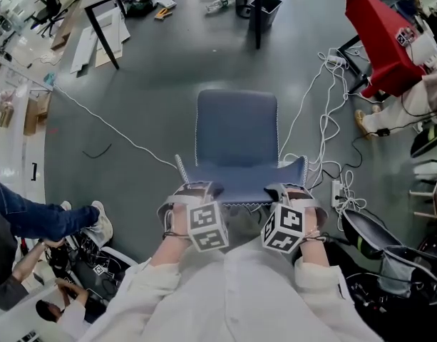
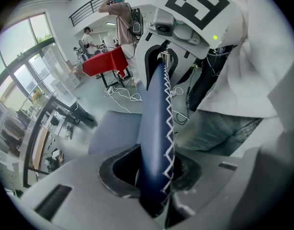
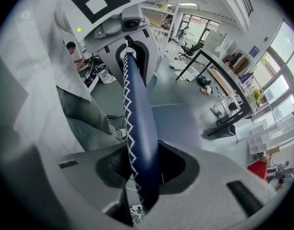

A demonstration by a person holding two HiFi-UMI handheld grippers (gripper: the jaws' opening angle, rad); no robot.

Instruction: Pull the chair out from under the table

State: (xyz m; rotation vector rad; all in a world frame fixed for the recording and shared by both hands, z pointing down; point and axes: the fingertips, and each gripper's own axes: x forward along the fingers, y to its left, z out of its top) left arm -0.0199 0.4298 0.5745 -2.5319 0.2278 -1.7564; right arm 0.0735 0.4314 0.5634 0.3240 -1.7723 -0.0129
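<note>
A chair with a blue seat (image 1: 236, 130) stands on the grey floor in front of me, apart from the black-legged table (image 1: 104, 33) at the far side. Its blue backrest (image 1: 239, 184), edged with white zigzag stitching, faces me. My left gripper (image 1: 193, 191) is shut on the backrest's top edge near its left corner, and my right gripper (image 1: 289, 189) is shut on it near the right corner. The left gripper view has the backrest (image 2: 154, 128) pinched between the left gripper's (image 2: 154, 186) pads. In the right gripper view the backrest (image 3: 139, 138) is clamped by the right gripper (image 3: 144, 176).
White cables (image 1: 325, 120) and a power strip (image 1: 337, 191) trail over the floor right of the chair. A red stand (image 1: 378, 38) is at the far right, a black bin (image 1: 264, 6) by a table leg. A seated person's legs (image 1: 54, 219) lie at the left.
</note>
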